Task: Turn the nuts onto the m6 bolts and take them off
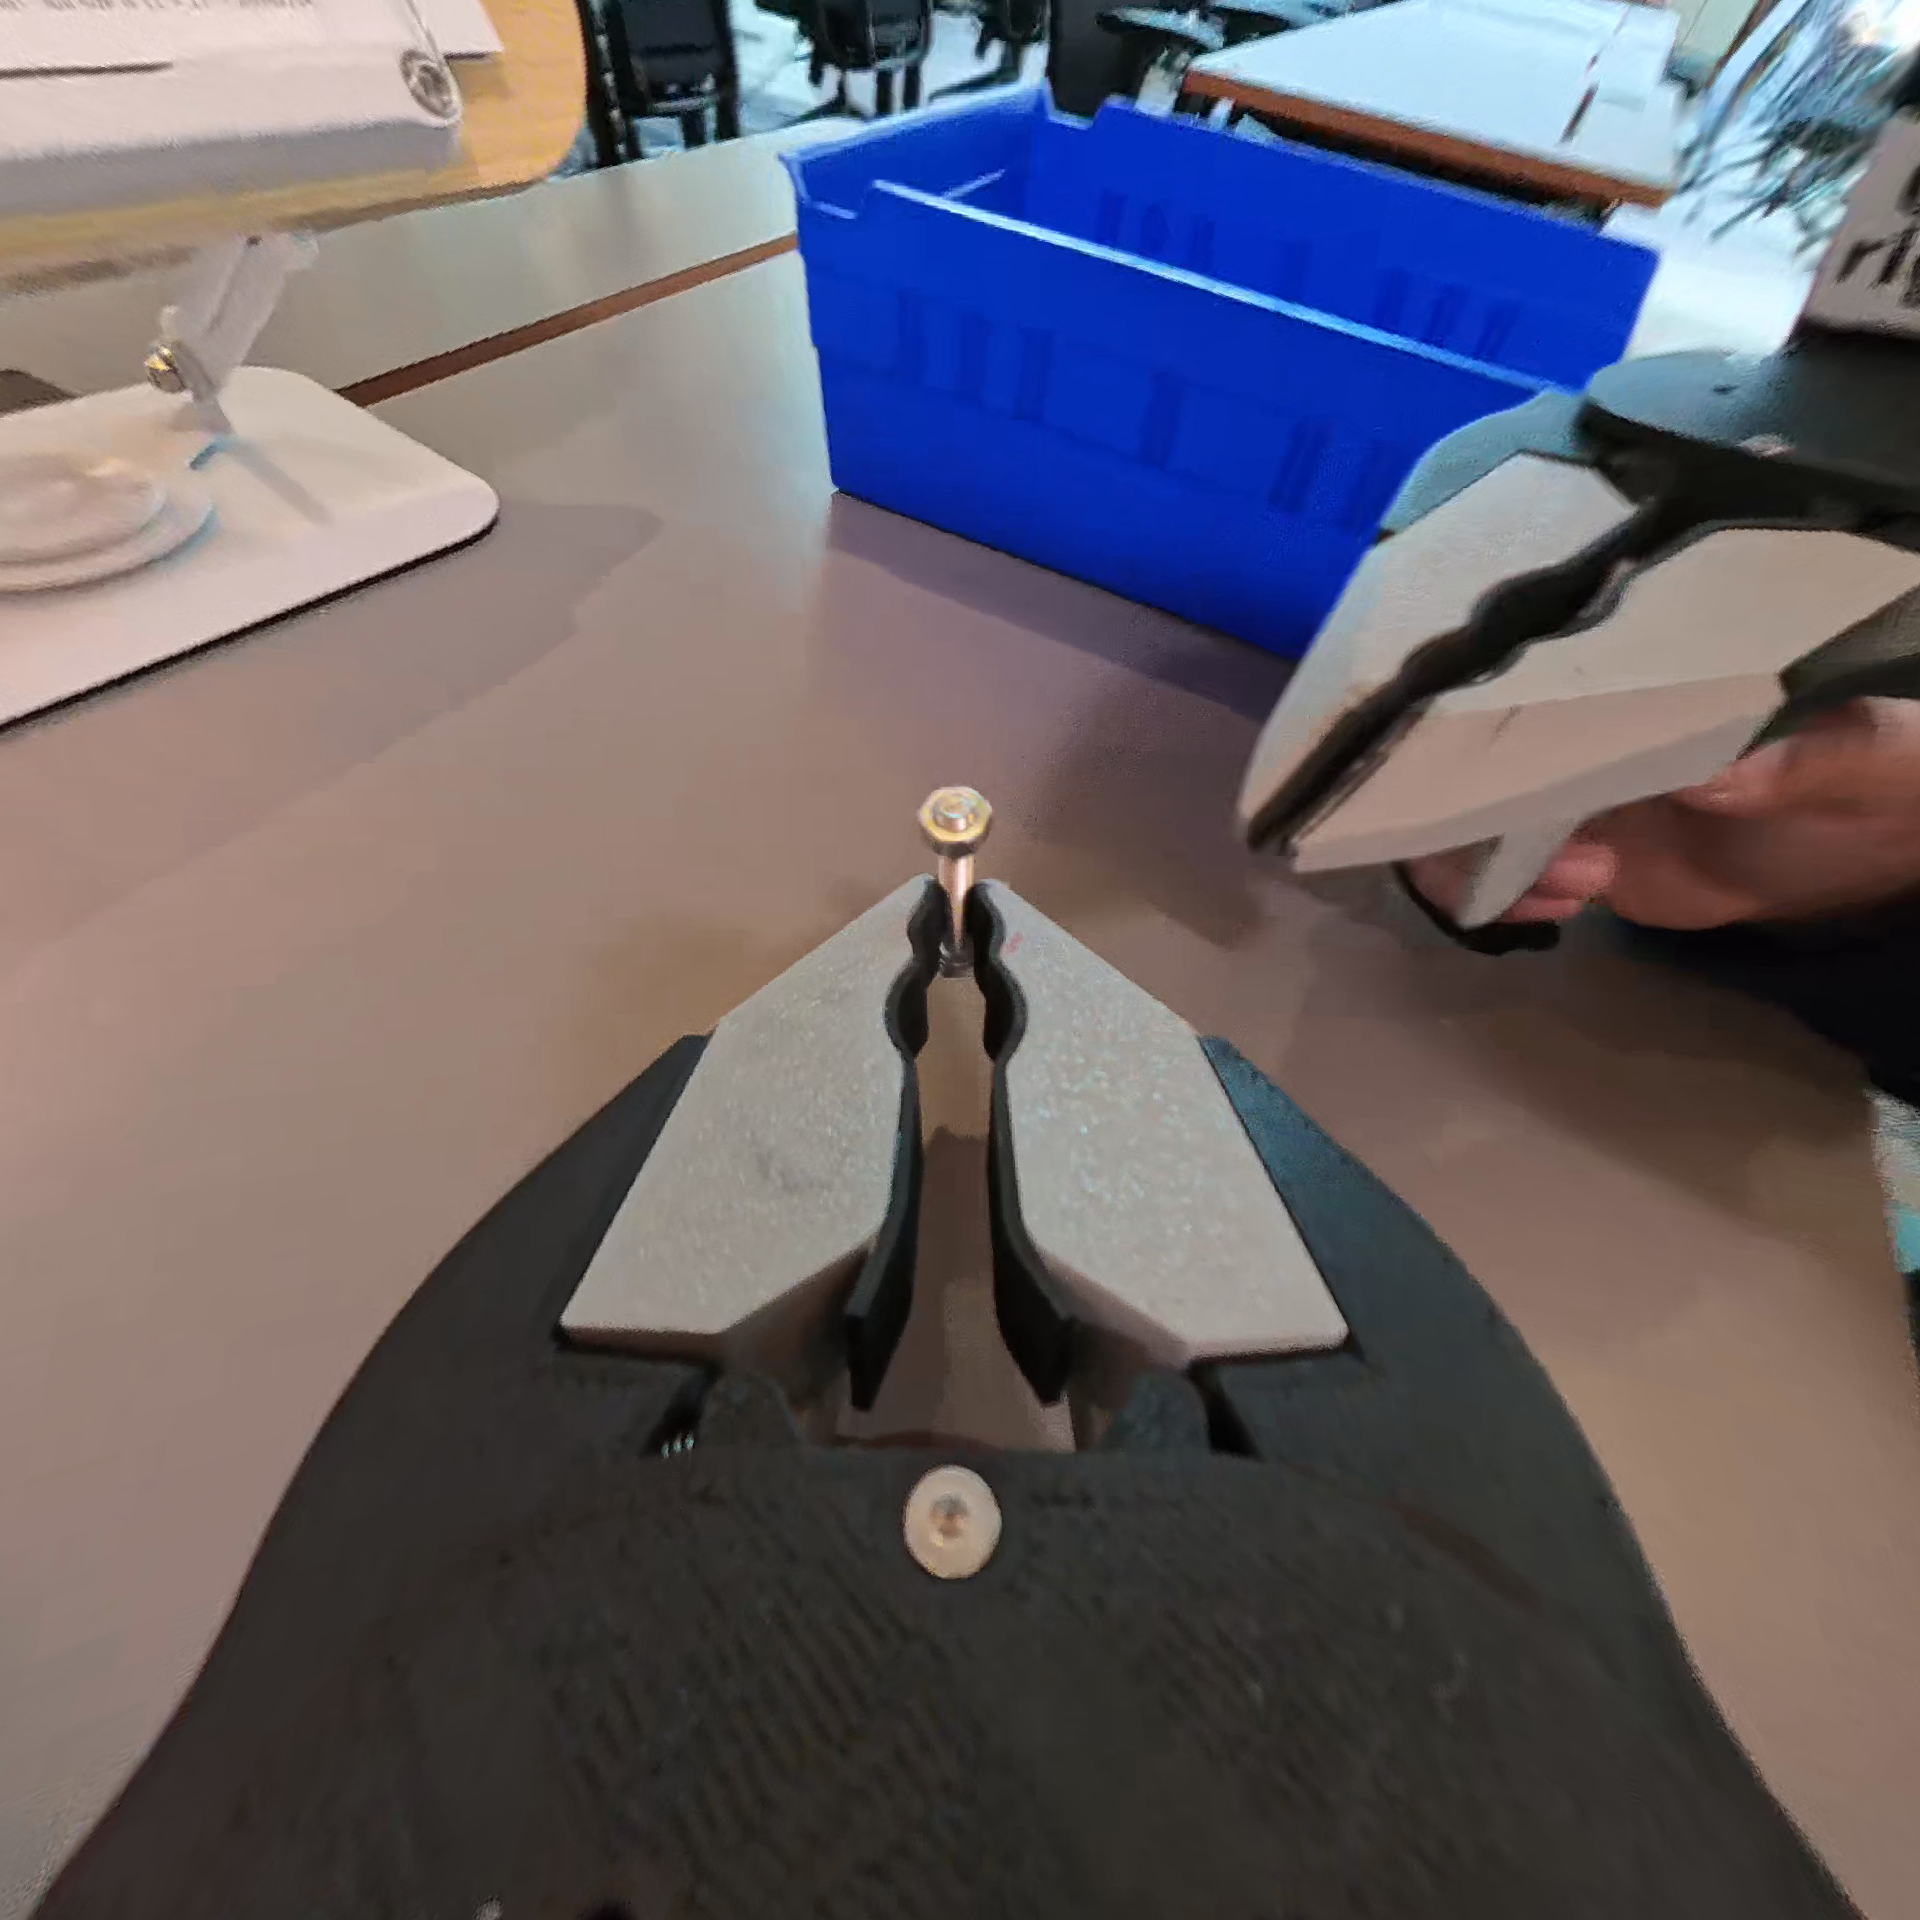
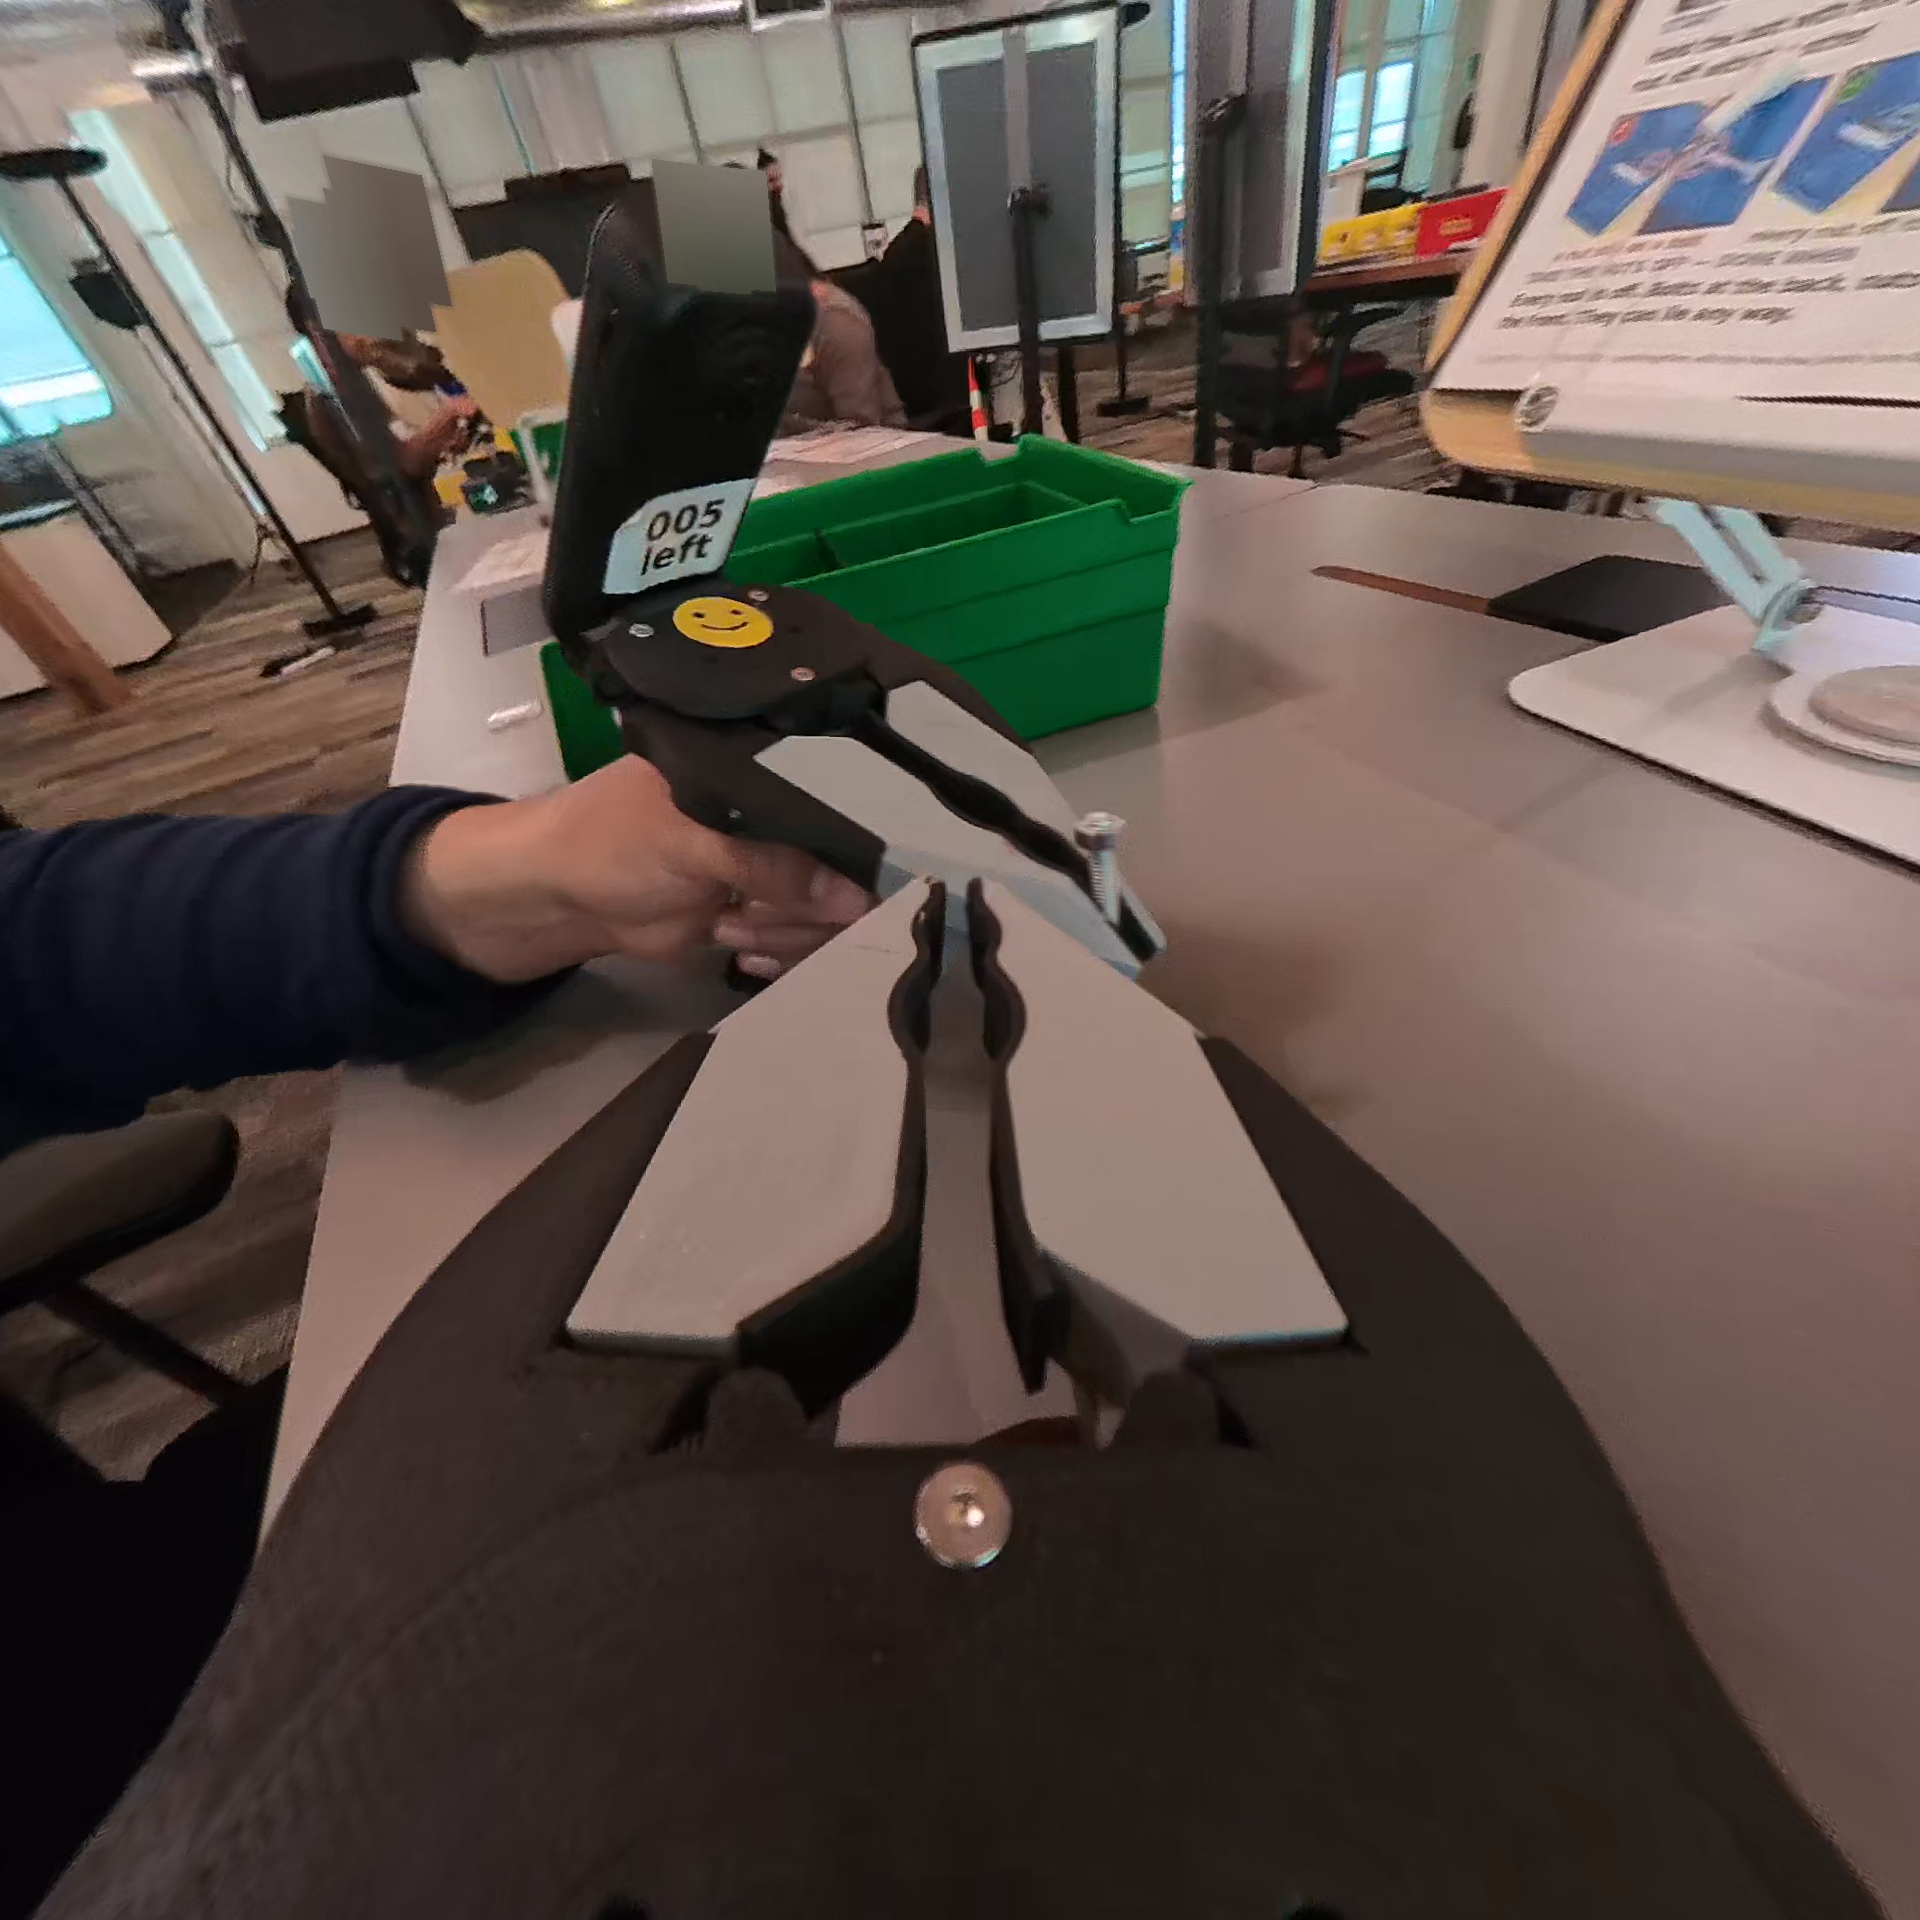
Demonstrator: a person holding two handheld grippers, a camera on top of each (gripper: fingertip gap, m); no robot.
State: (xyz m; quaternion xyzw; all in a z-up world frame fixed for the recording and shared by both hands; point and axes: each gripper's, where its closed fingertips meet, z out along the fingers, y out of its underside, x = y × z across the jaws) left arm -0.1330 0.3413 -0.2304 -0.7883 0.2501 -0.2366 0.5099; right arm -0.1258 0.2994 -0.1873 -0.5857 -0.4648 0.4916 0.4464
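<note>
My left gripper (image 1: pixel 954 896) is shut on a bolt (image 1: pixel 954 871) and holds it upright above the table (image 1: pixel 520 883). A hex nut (image 1: pixel 956 816) sits at the bolt's free top end. The right wrist view shows the same left gripper (image 2: pixel 1132 935) with the bolt (image 2: pixel 1109 883) and nut (image 2: pixel 1099 831) standing up out of its tips. My right gripper (image 2: pixel 956 902) is just in front of the left one, below and left of the bolt, not touching it. Its pads are drawn together to a thin slit with nothing in it. The left wrist view shows the right gripper (image 1: pixel 1273 831) to the bolt's right.
A blue bin (image 1: pixel 1143 416) stands behind the bolt. A green bin (image 2: pixel 987 582) is at the far side. A white stand with an instruction board (image 2: pixel 1714 665) is on the right, also seen in the left wrist view (image 1: pixel 260 468). A hand (image 2: pixel 582 883) holds the left gripper. My right fingertips sit around 6 cm from my left ones.
</note>
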